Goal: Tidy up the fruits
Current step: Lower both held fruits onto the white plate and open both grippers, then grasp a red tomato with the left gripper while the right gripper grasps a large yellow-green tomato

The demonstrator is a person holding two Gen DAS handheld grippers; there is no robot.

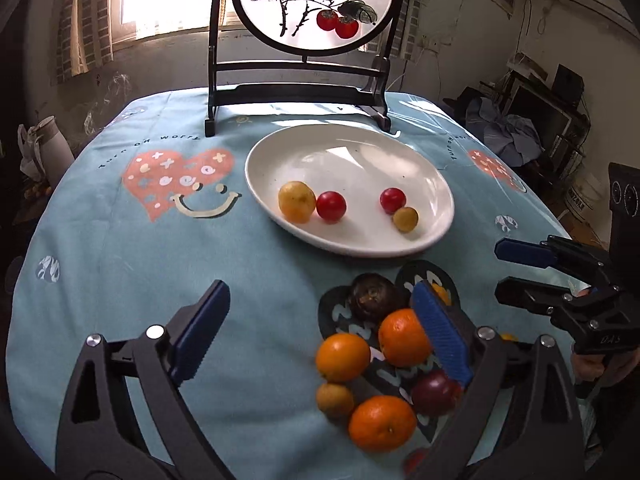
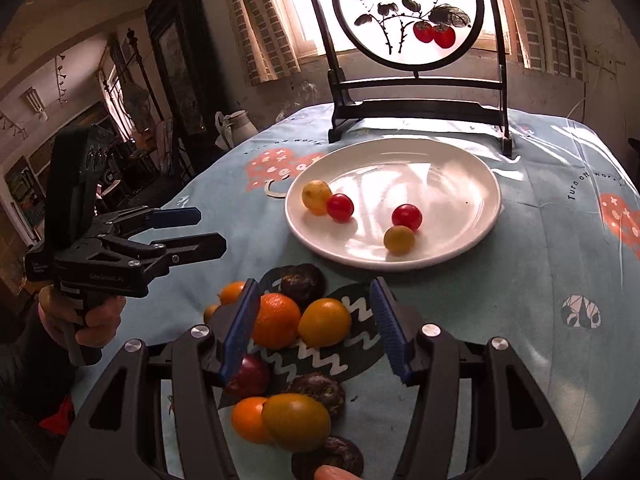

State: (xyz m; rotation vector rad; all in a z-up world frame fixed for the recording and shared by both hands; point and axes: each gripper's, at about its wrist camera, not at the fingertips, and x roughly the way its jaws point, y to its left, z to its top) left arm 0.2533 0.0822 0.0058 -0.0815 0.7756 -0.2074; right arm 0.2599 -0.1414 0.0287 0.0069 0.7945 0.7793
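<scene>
Claws (image 1: 320, 332) wide; four fruits (image 1: 331, 207) plated (image 1: 352, 144)

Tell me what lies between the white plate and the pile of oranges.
Only bare blue tablecloth separates the white plate from the oranges, in both wrist views.

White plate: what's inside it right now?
The white plate holds four small fruits: a yellow one touching a red one, and another red one touching a smaller yellow one. Nothing hides the plate's inside in either view.
</scene>
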